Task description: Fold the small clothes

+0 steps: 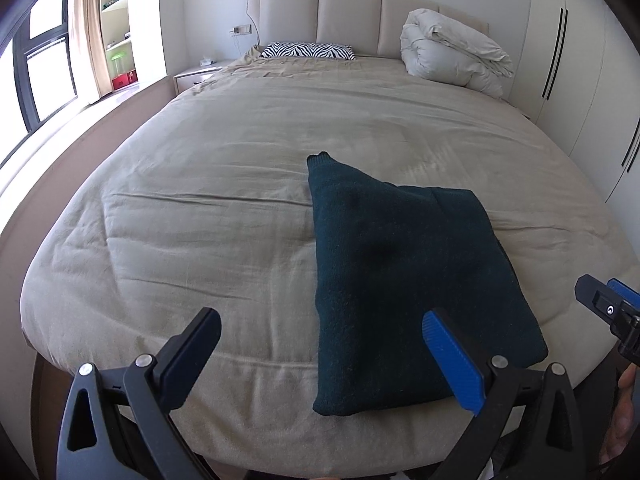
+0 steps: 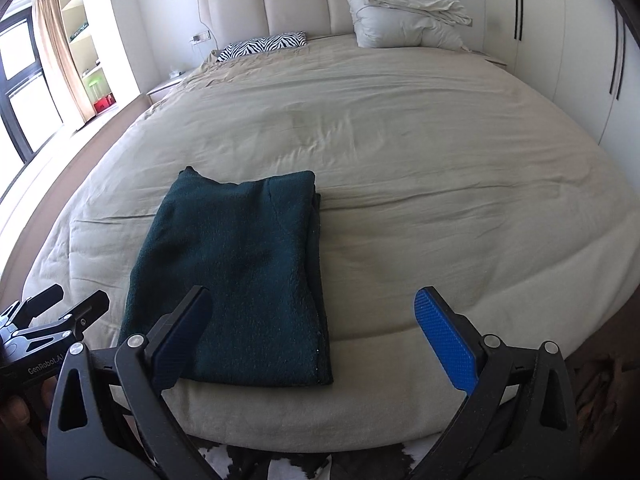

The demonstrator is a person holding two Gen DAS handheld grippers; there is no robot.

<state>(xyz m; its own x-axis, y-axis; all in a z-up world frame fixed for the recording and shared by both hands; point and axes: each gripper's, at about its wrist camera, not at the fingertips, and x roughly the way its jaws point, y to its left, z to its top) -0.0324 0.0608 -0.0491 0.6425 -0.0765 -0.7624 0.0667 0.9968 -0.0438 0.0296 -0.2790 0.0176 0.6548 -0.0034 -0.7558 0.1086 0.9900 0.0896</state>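
Folded dark-green sweater [image 1: 404, 280] flat on the beige bedspread [image 1: 208, 216] near the bed's foot edge, at 2 o'clock of the wide-spread, empty left gripper [image 1: 320, 360] and 10 o'clock of the likewise released right gripper [image 2: 316, 340].

A wide bed [image 1: 224, 216] covered in a wrinkled beige cover fills the room. At its head stands a padded beige headboard [image 1: 348, 16]. A zebra-print pillow [image 1: 308, 50] lies flat beside a bundled white duvet [image 1: 452, 50]. White wardrobe doors [image 1: 580, 80] line the right wall; a curtained window [image 1: 44, 60] and shelves [image 1: 116, 12] stand left.
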